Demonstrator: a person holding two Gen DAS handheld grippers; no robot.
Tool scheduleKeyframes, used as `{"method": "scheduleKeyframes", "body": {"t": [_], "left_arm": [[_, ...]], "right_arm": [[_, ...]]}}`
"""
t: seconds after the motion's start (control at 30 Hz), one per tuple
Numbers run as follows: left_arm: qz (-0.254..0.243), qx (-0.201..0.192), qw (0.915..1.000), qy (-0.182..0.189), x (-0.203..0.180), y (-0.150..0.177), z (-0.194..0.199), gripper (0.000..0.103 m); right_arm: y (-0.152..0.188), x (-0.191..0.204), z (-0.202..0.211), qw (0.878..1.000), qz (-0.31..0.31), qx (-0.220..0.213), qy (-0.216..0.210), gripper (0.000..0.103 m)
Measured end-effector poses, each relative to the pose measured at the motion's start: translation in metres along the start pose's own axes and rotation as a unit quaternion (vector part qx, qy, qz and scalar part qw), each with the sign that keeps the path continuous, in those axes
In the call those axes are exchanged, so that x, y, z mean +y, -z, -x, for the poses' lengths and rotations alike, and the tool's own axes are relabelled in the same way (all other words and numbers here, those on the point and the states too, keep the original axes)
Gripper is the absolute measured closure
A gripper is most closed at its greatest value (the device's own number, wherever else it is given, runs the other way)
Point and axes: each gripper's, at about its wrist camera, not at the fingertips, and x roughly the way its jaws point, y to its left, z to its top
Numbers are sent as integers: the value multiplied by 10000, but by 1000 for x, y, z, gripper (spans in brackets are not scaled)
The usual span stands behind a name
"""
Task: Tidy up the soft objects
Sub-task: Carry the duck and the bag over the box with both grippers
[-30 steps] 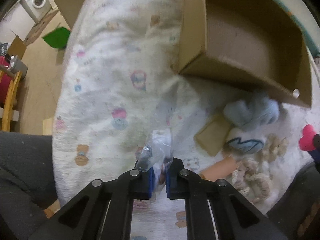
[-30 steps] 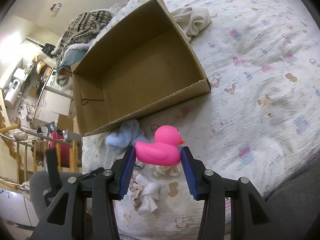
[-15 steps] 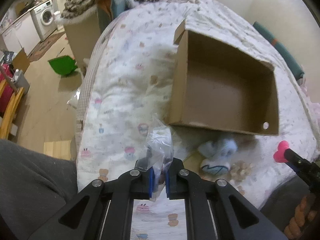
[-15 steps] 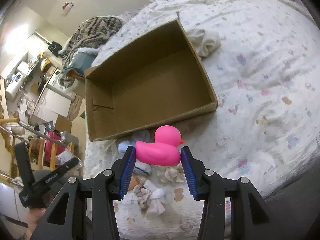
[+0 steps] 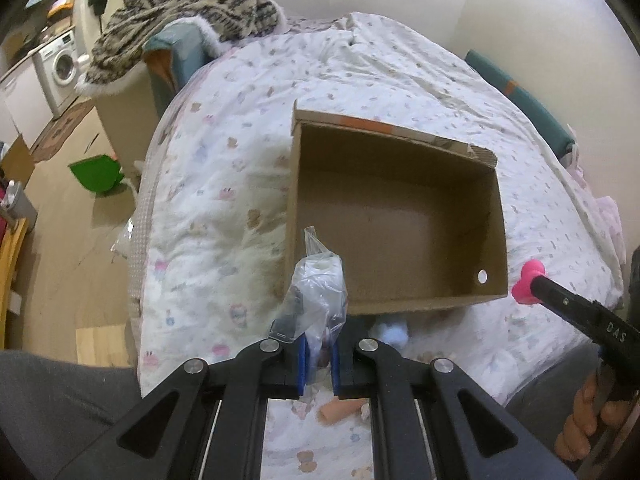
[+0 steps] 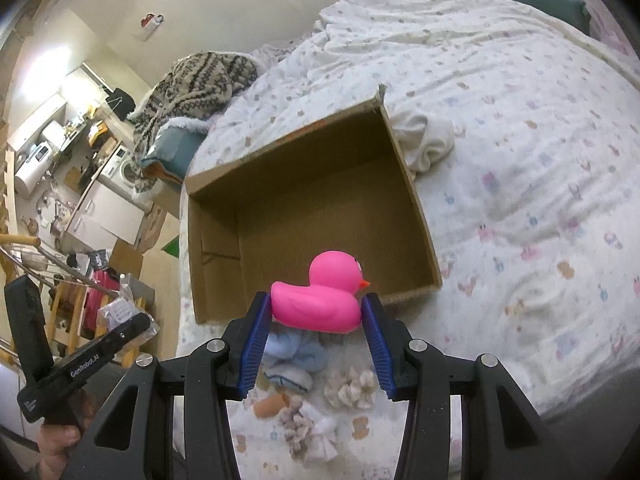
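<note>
Two grippers up, both loaded. Left gripper (image 5: 319, 364): jaws almost together, pinching a clear plastic bag (image 5: 316, 300) that sticks up from between the blue pads. Bag holds something white and something dark; can't tell what. In the left wrist view it sits over the near-left corner of the cardboard box (image 5: 486, 216).

Right gripper (image 6: 316, 330): jaws partly apart, clamped on a pink rubber duck (image 6: 320, 300), pads pressing on tail and breast, beak pointing right. In the right wrist view the duck hangs in front of the box's near wall.

Box is open-topped, nothing visible inside, lying on a white bedspread (image 5: 208, 208) printed with small bears. One small round hole in its right wall near the front corner.

On the bedspread, just near side of the box: light blue soft toy (image 6: 292, 354), cream scrunchie (image 6: 352, 390), tan cylinder-shaped piece (image 6: 272, 406), knotted rope toy (image 6: 306, 430). All loose, close together, below the right gripper.

Cream cloth (image 6: 426, 142) bunched against the far right outer side of the box. Patterned knit blanket (image 5: 184, 12) piled beyond the far left edge of the bed. Washing machine (image 5: 60, 68) at far left.
</note>
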Motion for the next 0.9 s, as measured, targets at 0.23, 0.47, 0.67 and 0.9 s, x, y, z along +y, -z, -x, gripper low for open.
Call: {"method": "scheduleKeyframes", "body": {"t": [0.23, 0.47, 0.67, 0.9], "left_arm": [[-83, 15, 9999, 106, -9, -20, -15, 95], [-91, 74, 9993, 365, -15, -42, -38, 95], [-194, 239, 9985, 454, -25, -48, -67, 95], [-368, 457, 9975, 392, -38, -39, -105, 95]], "right_arm": [[-12, 5, -18, 9999, 129, 71, -11, 54], [-26, 4, -43, 9997, 143, 204, -75, 54], [-32, 3, -68, 9992, 218, 326, -10, 54], [-25, -5, -92, 9980, 168, 600, 80, 54]]}}
